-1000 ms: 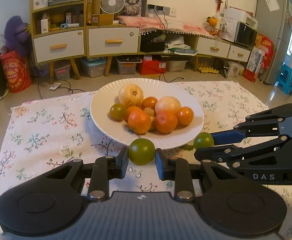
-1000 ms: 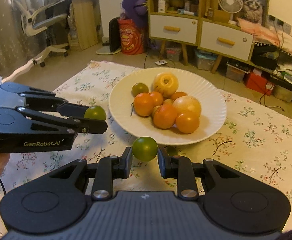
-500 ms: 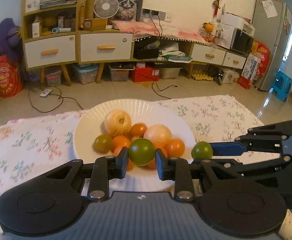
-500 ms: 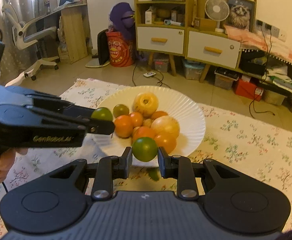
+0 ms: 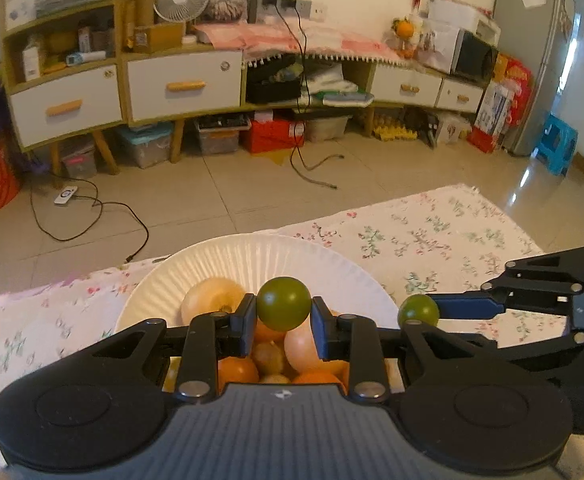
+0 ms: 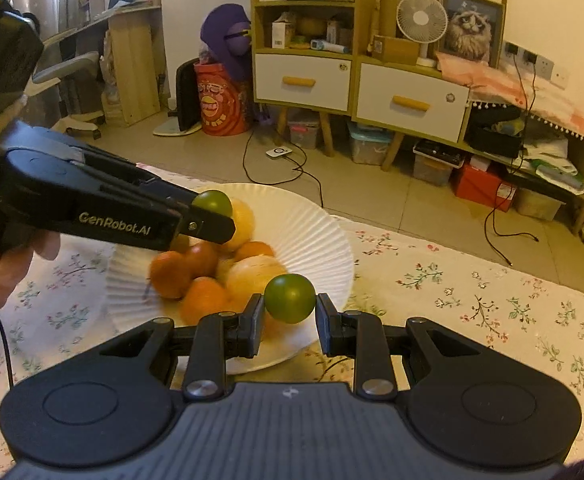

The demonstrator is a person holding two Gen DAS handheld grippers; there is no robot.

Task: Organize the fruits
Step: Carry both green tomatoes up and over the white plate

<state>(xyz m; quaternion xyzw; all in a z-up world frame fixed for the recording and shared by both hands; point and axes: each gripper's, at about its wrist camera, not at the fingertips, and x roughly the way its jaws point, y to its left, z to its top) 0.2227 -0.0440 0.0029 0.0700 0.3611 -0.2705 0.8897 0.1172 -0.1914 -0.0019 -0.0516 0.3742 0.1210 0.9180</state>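
Green fruit (image 5: 283, 303) clamped in left jaws, another (image 6: 290, 298) in right; plate (image 6: 315, 236) below.

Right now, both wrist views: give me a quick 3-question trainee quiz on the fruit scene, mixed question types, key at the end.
1. True or false: the left gripper is shut on a green fruit.
2. Multiple choice: the right gripper holds its green fruit where?
A. Flat on the floral cloth
B. In the air above the near edge of the white plate
C. Inside a drawer
3. Fill in: most of the fruits piled on the white plate are ____ in colour.

Key: 1 true; 2 B; 3 orange, with a few pale yellow ones.
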